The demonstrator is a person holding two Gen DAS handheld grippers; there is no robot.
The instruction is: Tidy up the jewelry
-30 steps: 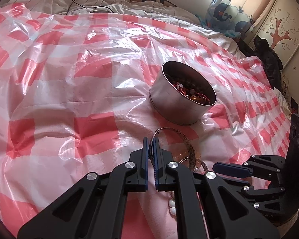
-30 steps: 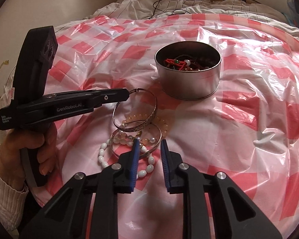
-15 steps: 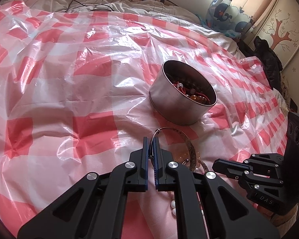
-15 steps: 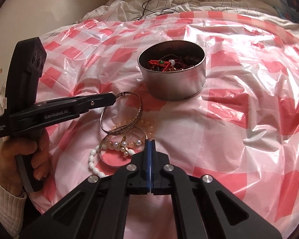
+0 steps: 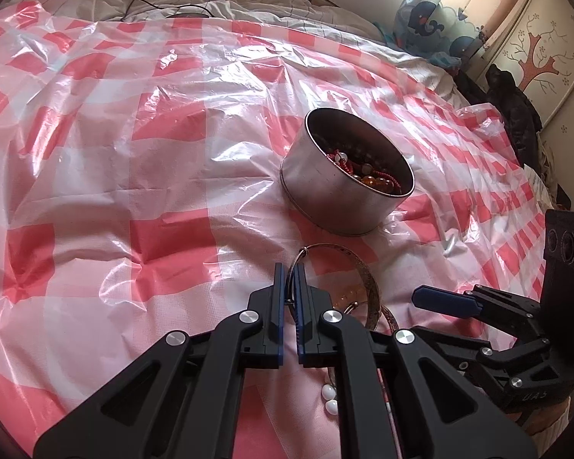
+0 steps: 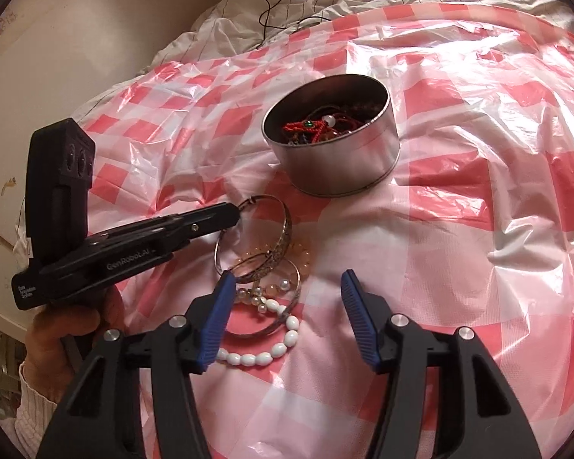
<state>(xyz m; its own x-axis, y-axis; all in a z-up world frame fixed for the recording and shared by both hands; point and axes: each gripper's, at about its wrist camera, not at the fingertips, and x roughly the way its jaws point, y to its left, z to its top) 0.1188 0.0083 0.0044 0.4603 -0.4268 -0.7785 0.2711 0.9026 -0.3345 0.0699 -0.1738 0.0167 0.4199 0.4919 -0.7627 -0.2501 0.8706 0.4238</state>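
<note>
A round metal tin (image 5: 344,199) (image 6: 336,160) holding several bead and cord pieces sits on the pink checked plastic sheet. My left gripper (image 5: 290,271) (image 6: 233,214) is shut on the rim of a patterned silver bangle (image 5: 367,279) (image 6: 279,252), held tilted in front of the tin. Under it lie a plain silver bangle (image 6: 283,317), a white bead bracelet (image 6: 264,355) and a pearl strand (image 6: 264,290). My right gripper (image 6: 287,279) is open and empty above this pile; it shows at the right of the left wrist view (image 5: 444,302).
The sheet (image 5: 134,153) covers a bed. Rumpled white bedding and a black cable (image 6: 271,11) lie at the far edge. A wall (image 6: 57,57) is at the left, a curtain and cabinet (image 5: 516,38) at the right.
My right gripper closed half a second ago and has now opened wide. The left gripper still holds the patterned bangle and has barely moved.
</note>
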